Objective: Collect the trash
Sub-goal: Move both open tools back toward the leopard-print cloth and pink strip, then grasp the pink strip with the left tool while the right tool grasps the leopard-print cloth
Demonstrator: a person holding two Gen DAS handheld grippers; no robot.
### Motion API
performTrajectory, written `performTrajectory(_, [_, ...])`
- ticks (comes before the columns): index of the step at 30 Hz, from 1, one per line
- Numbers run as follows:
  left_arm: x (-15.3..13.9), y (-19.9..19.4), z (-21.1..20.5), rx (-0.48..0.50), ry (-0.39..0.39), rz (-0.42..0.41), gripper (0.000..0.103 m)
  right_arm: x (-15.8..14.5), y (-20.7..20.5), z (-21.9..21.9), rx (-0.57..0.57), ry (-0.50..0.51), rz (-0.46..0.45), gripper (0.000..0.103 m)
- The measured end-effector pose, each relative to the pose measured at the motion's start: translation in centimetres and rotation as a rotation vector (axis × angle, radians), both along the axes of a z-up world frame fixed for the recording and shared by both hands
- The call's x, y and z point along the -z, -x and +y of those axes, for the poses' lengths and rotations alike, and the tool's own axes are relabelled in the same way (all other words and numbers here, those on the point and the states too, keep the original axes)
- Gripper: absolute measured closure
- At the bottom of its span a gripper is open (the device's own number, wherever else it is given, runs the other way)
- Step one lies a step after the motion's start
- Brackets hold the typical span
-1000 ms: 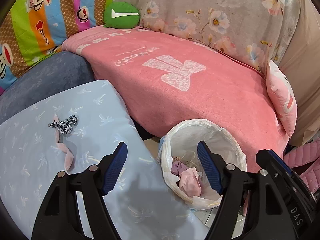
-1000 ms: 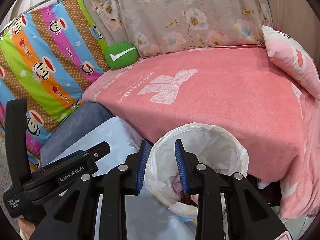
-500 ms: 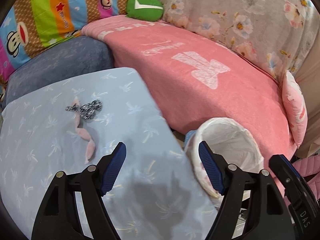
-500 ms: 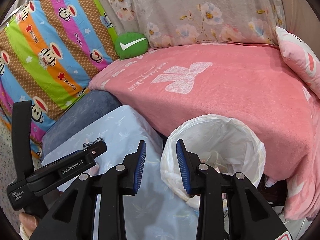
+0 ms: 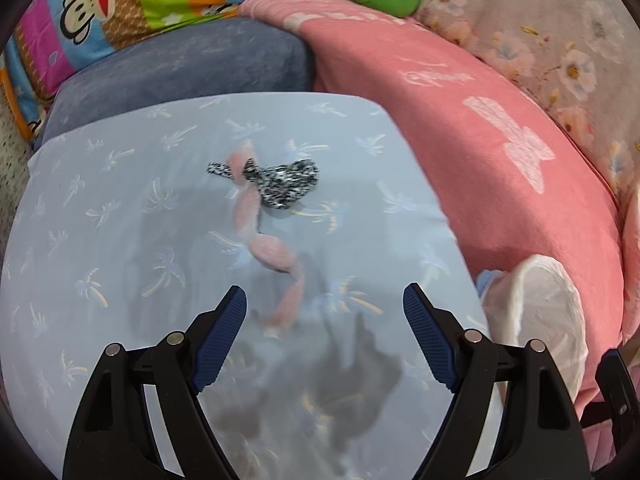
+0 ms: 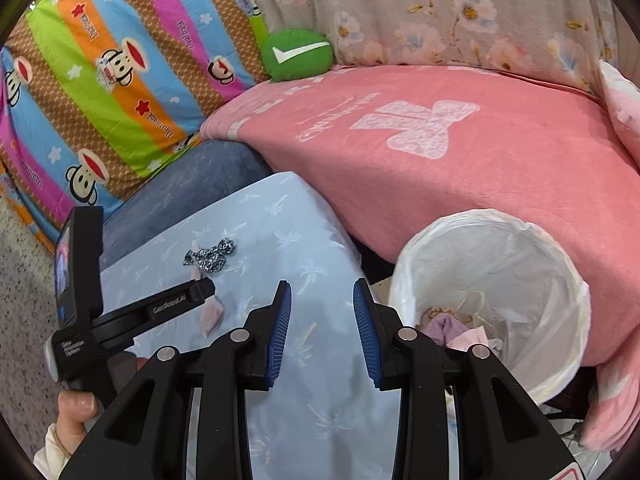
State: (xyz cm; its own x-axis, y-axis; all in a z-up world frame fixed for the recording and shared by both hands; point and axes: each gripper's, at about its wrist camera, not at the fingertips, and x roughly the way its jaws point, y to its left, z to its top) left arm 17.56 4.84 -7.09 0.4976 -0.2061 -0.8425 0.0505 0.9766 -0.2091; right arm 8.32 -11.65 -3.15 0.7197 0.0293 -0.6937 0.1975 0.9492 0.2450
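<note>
- L gripper [image 5: 324, 308]: jaws spread wide, nothing between them; hovers over light-blue palm-print cover [image 5: 120, 208].
- Pink twisted scrap [image 5: 260, 240]: lies on cover just ahead of L gripper, its near end roughly between the fingertips; contact w/ cover only. View blurred, so near end's exact edge unclear.
- Black/white speckled scrap [image 5: 284, 180]: farther ahead of L gripper, overlapping pink scrap's far end.
- R gripper [image 6: 322, 316]: jaws apart w/ a narrower gap, empty; above cover's near edge.
- Bin w/ white liner [image 6: 552, 264]: just right of R gripper, beside cover; pink/lilac wads [image 6: 452, 326] inside.
- Pink blanket [image 6: 440, 168]: behind bin, ahead of both grippers.
</note>
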Motion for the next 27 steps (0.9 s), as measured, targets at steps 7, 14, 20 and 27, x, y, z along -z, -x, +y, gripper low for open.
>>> performTrajectory(7, [2.2, -3.4, 1.7, -0.053, -0.002, 0.049, 0.026, 1.5, -3.5, 2.1, -0.037, -0.001, 0.039, 0.071])
performTrajectory(14, [4.0, -5.3, 3.2, -0.078, 0.027, 0.08, 0.034, 3.1, -6.8, 4.1, -0.068, -0.007, 0.074, 0.071])
performTrajectory(20, [5.4, -5.5, 4.7, -0.054, 0.078, 0.116, 0.082, 4.3, -9.3, 6.6, -0.113, -0.001, 0.103, 0.071])
performTrajectory(27, [4.1, -4.6, 7.9, -0.079, 0.079, 0.068, 0.094, 5.6, -12.7, 10.6, -0.195, -0.012, 0.129, 0.071])
